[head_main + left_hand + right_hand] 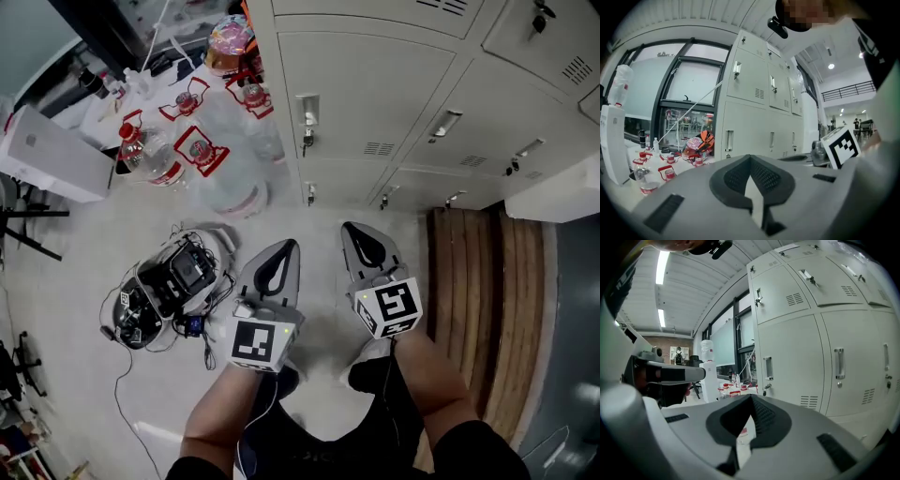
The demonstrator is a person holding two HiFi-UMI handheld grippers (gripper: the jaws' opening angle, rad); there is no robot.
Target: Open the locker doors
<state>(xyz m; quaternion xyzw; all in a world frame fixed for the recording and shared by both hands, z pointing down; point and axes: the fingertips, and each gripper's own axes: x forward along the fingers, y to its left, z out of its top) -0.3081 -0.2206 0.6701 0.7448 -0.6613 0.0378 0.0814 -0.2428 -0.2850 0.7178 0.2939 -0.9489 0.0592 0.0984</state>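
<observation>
Now grey left gripper (279, 255), grey right gripper (364, 244): jaws pressed together, empty, apart from far pale-grey metal locker doors (370, 80). Risk: closed jaws cannot hook silver handle (307, 111).

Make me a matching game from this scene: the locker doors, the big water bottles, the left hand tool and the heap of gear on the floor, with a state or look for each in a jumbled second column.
Column one:
1. locker doors
2. water bottles
3. left gripper
4. heap of gear and cables

Column two:
A. red handles on top
B. lies on the floor, left of the left gripper in the head view
C. all shut
D. jaws together, nothing between them

Pairs: 1-C, 2-A, 3-D, 4-B.
</observation>
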